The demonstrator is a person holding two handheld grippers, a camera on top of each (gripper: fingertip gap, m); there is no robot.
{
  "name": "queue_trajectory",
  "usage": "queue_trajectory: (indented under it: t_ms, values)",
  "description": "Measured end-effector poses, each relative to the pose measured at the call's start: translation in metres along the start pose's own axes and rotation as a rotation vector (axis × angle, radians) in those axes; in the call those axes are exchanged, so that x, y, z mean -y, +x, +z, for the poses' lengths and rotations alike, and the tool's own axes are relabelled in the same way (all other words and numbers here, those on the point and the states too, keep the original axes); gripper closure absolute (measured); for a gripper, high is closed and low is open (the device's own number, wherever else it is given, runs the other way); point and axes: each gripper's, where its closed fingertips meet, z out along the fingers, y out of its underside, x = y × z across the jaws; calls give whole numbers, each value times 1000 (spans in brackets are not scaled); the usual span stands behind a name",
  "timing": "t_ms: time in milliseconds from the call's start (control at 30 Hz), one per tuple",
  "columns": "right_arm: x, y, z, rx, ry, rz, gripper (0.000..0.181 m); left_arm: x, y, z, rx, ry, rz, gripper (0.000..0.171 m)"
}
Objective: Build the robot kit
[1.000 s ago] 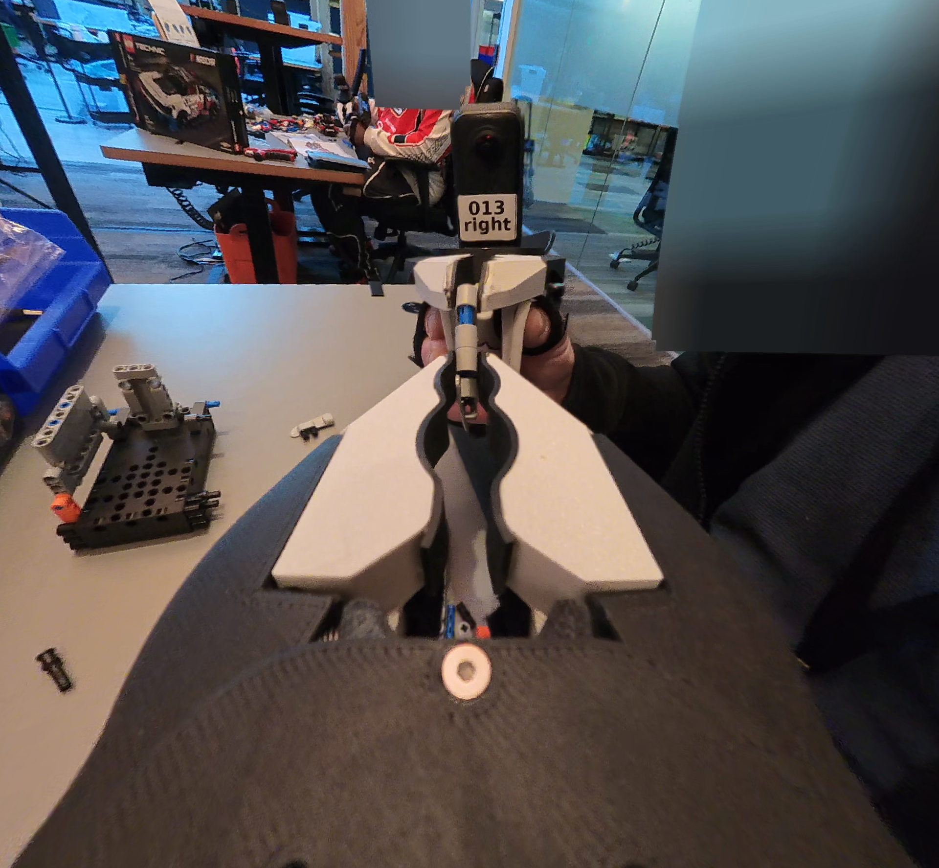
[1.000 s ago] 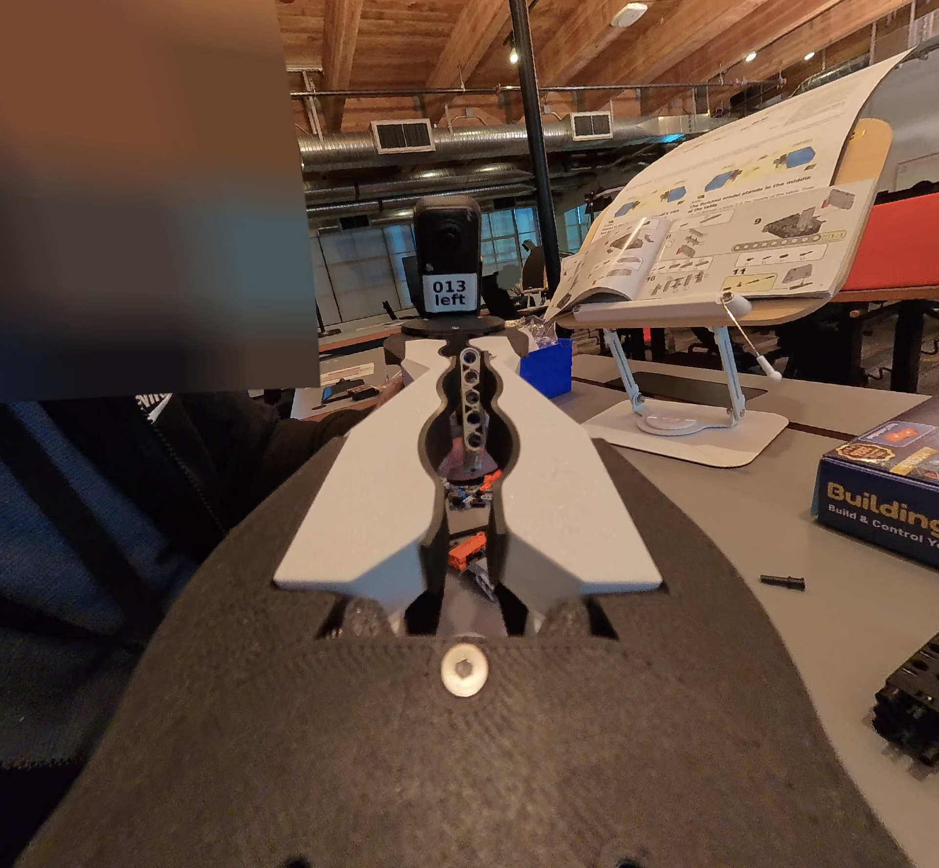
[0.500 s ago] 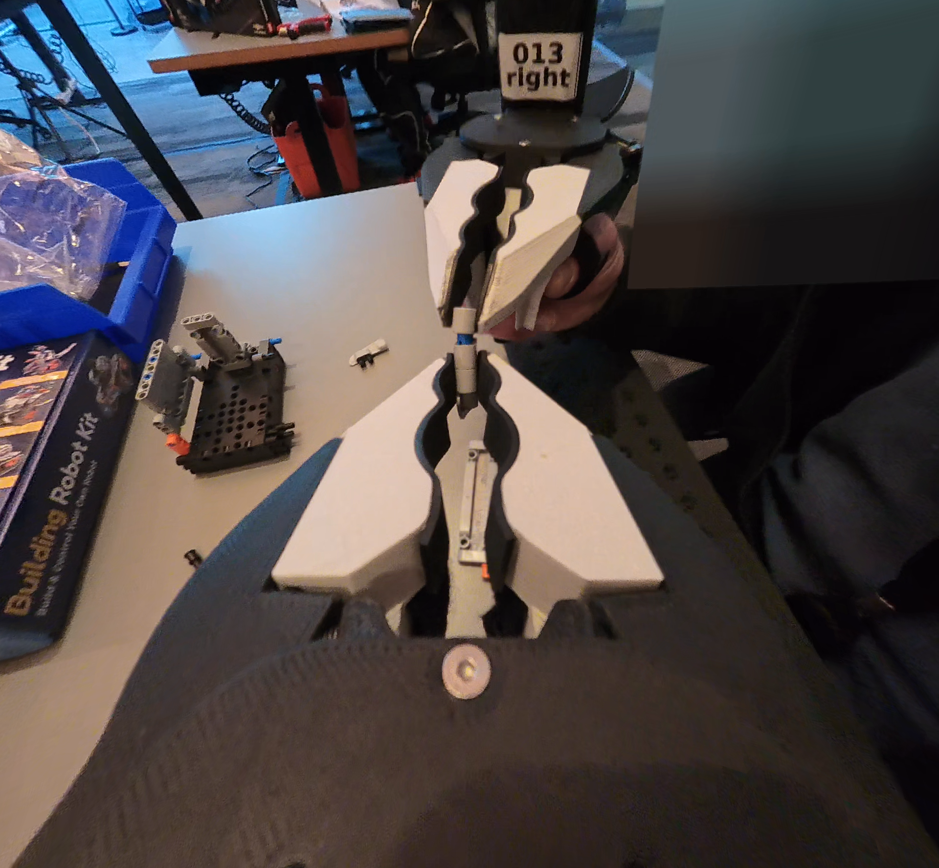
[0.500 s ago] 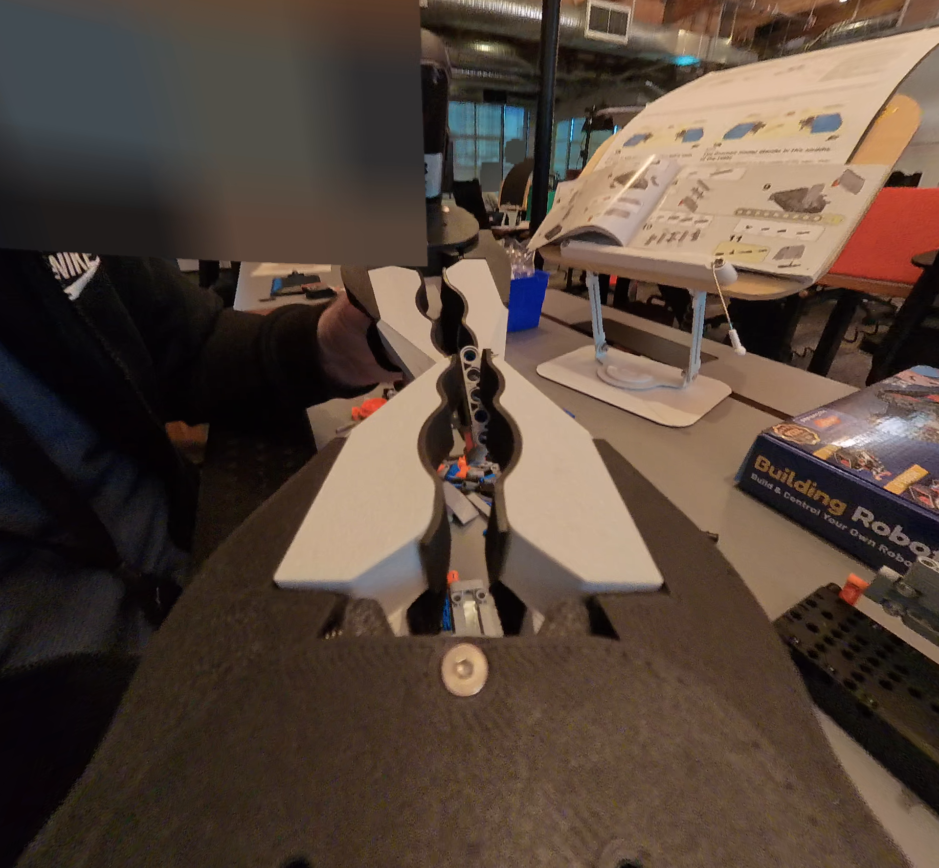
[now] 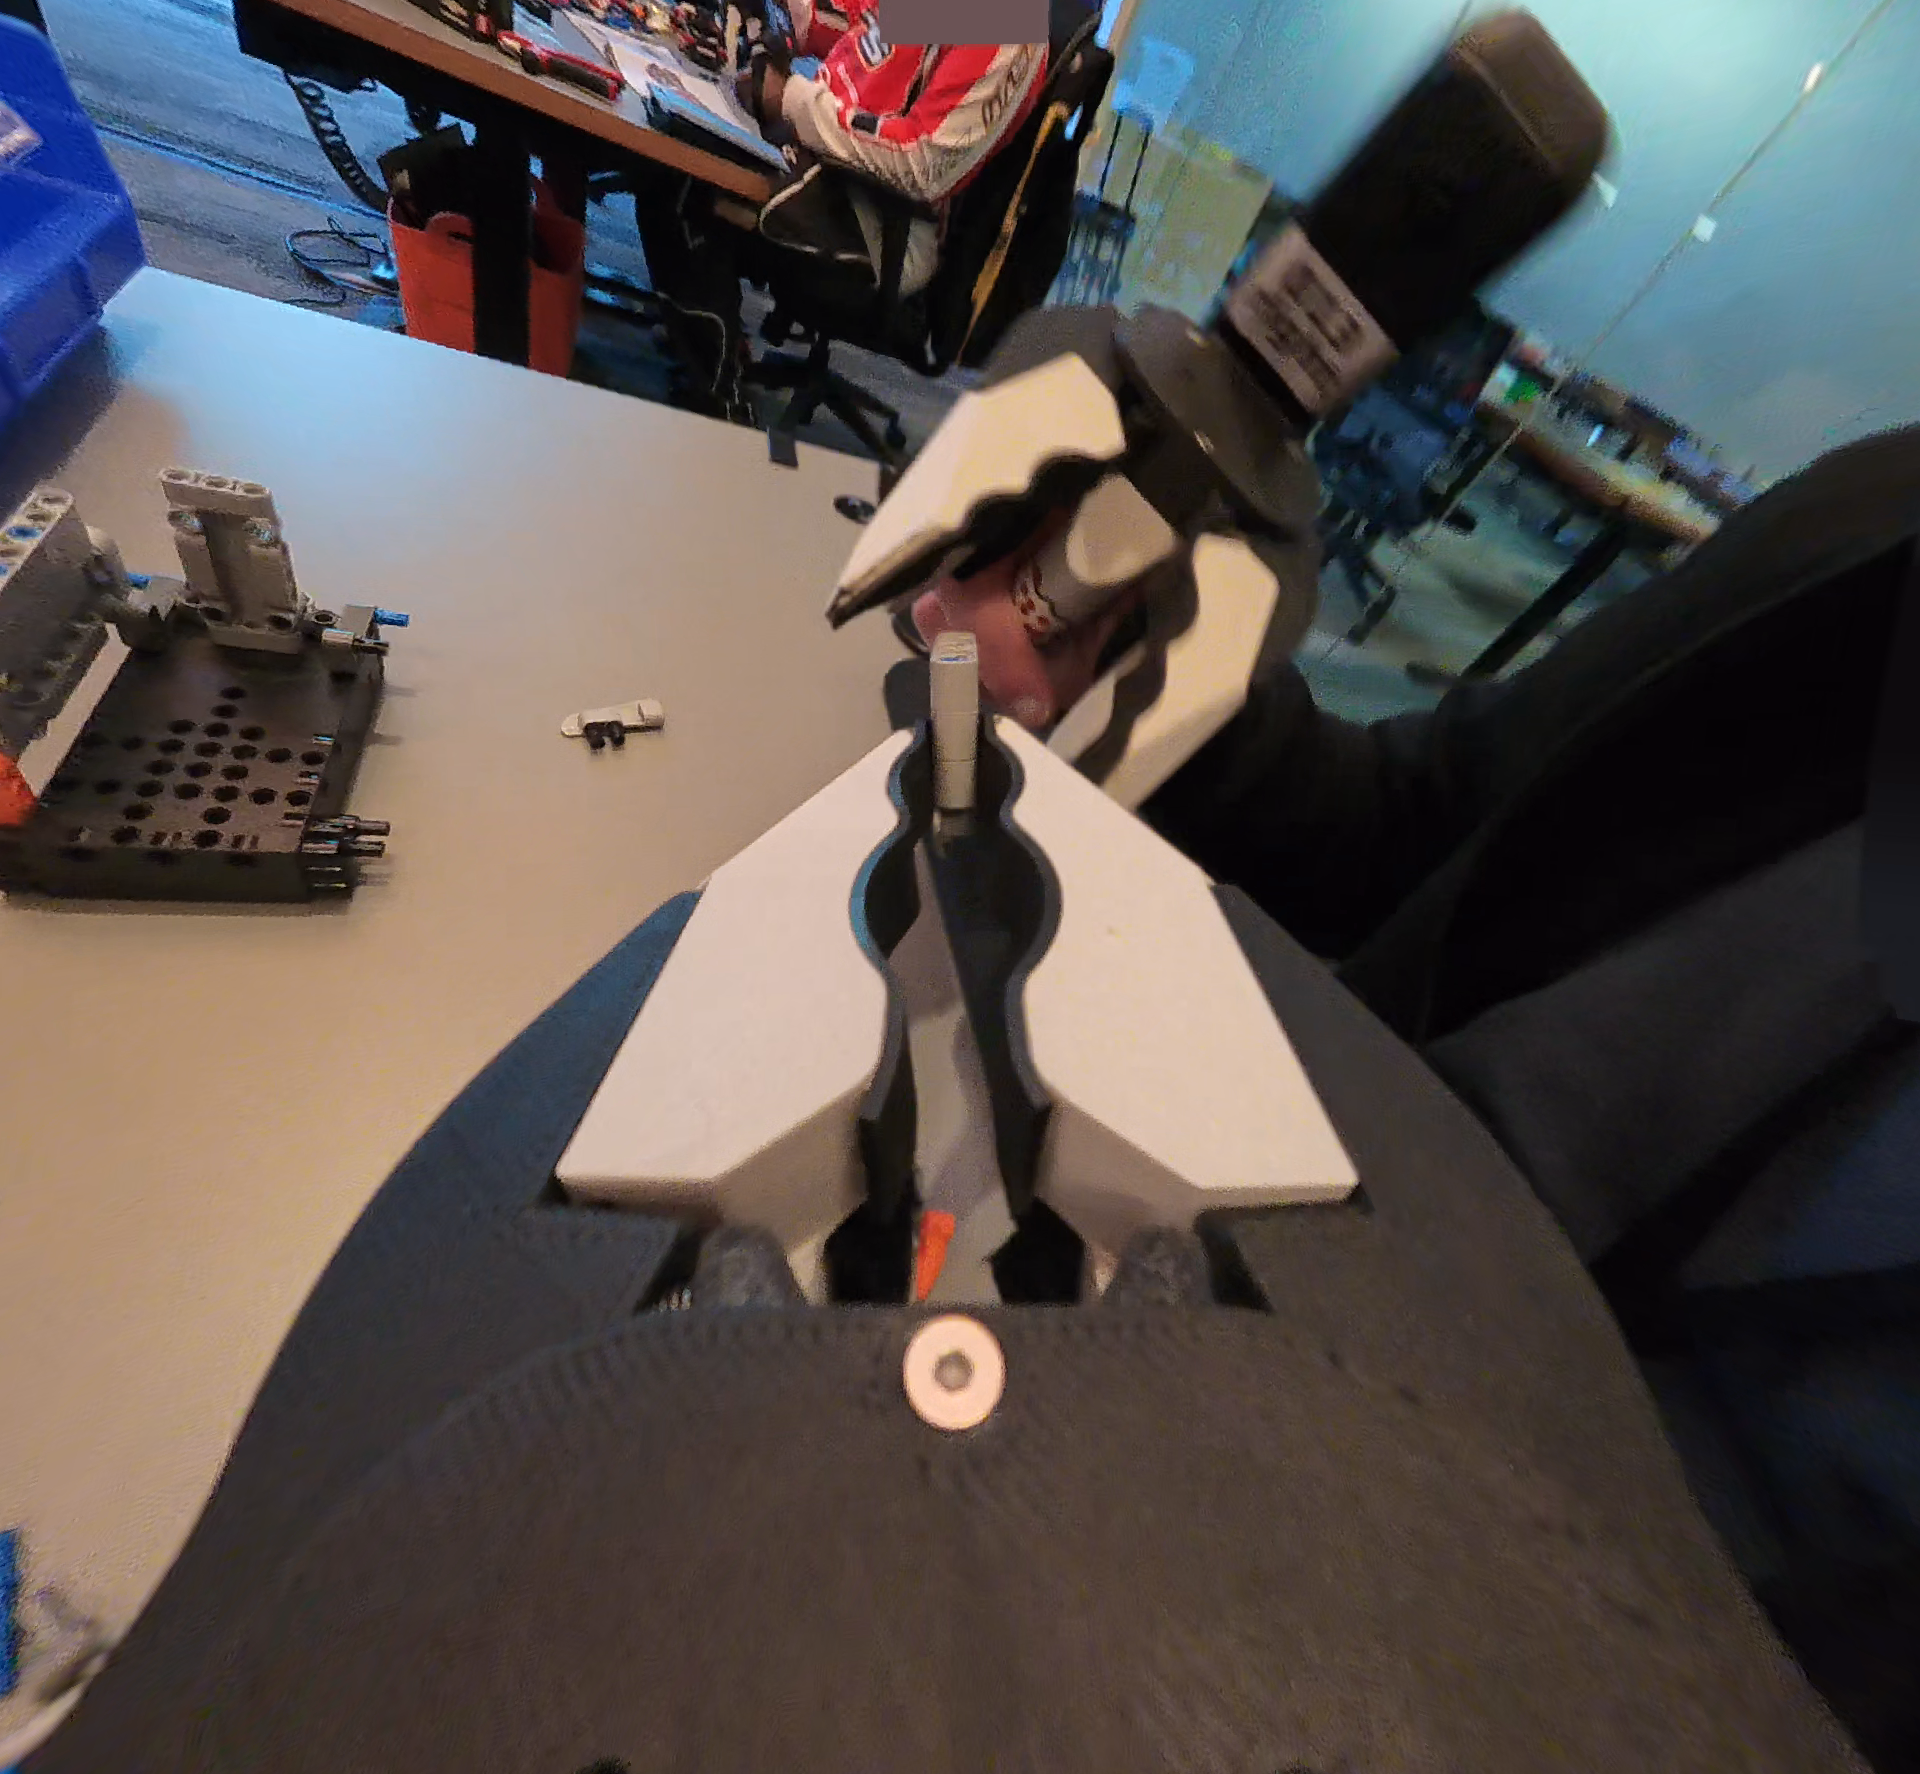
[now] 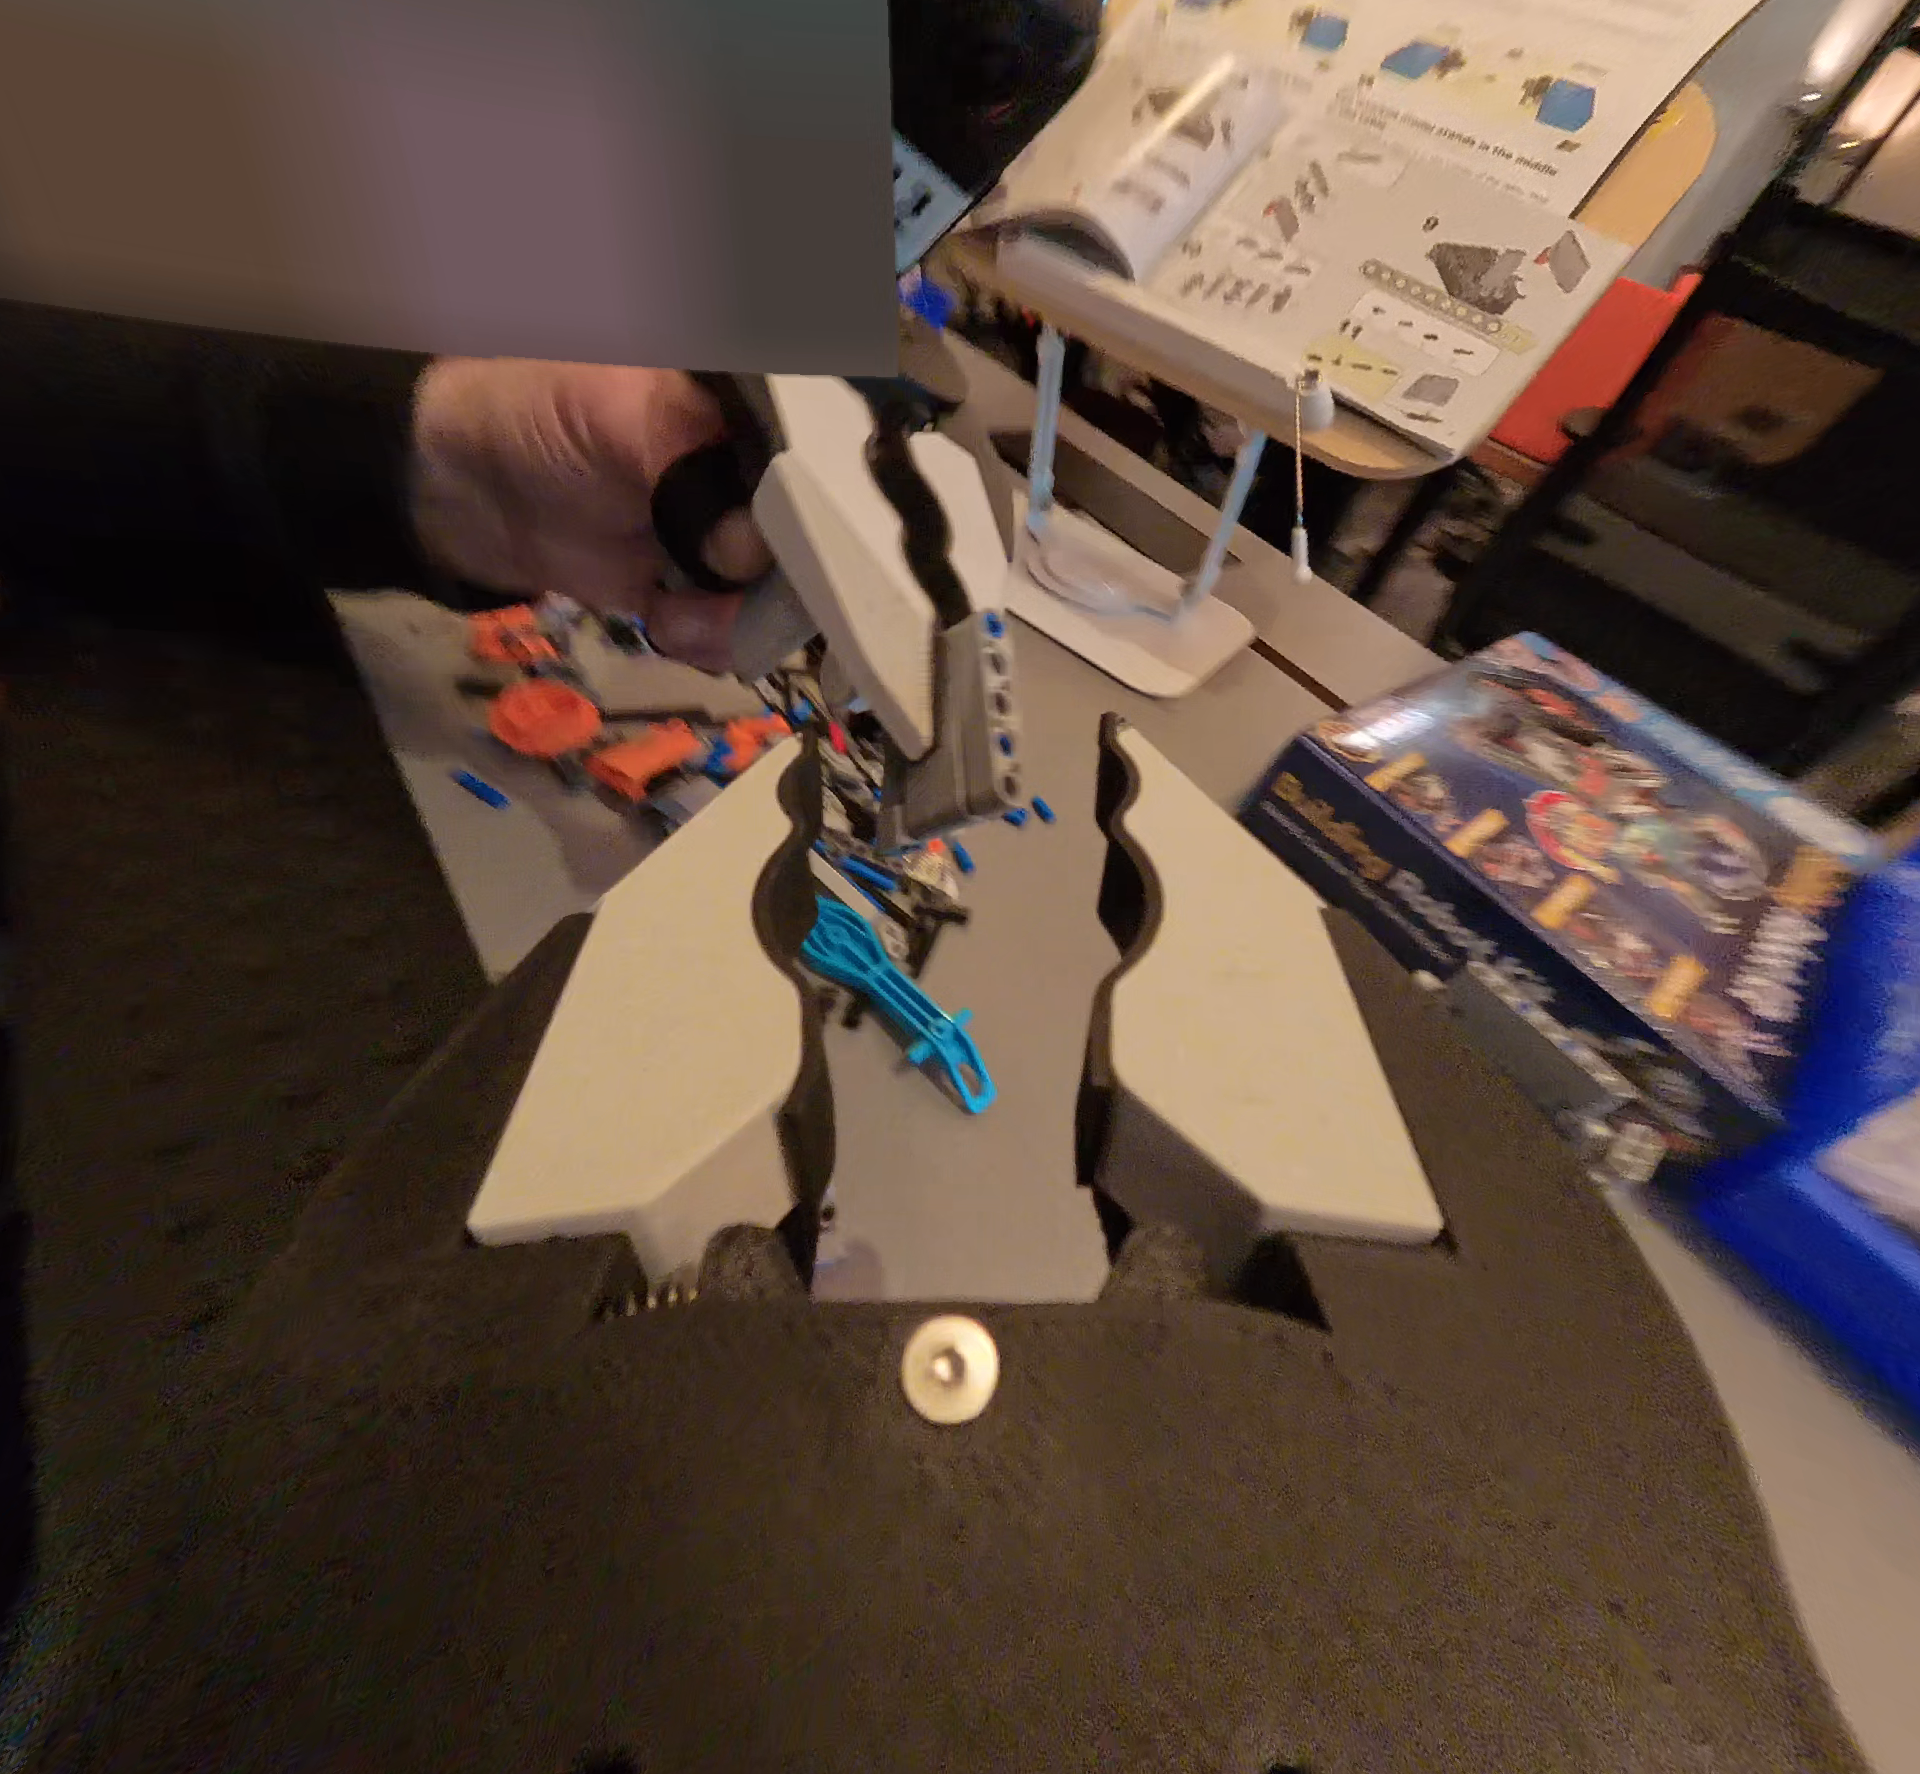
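Observation:
My left gripper (image 5: 954, 756) is shut on a grey beam (image 5: 954, 706) that stands up between its fingertips, above the grey table (image 5: 520, 529). In the right wrist view the same beam (image 6: 977, 716) shows holes and blue pins, held by the left gripper (image 6: 914, 685) in a hand. My right gripper (image 6: 956, 748) is open and empty, with its jaws wide apart just short of the beam. It also shows in the left wrist view (image 5: 1029, 654), tilted and open, just beyond the beam.
A black perforated assembly with grey uprights (image 5: 197, 768) and a small grey piece with black pins (image 5: 613, 718) lie on the table. A blue tool (image 6: 894, 997), orange and blue loose parts (image 6: 582, 727), a kit box (image 6: 1558, 872), a booklet on a stand (image 6: 1351, 114) and a blue bin (image 6: 1849, 1153) surround the grippers. Both grippers' tips are close together, under 4 cm apart.
My right gripper has opened, let go of the grey beam and drawn back from it. My left gripper keeps hold of the beam. Both views have tilted down toward the table.

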Motion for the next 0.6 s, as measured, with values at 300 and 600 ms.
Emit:
queue_trajectory:
  t_ms: [300,600]
  values:
    - [-27,16,15,-327,-328,-416,139,2,-6,1,-24,74,-145,167]
    - [-29,17,20,-319,-279,-287,140,3,-13,0,-9,100,-123,167]
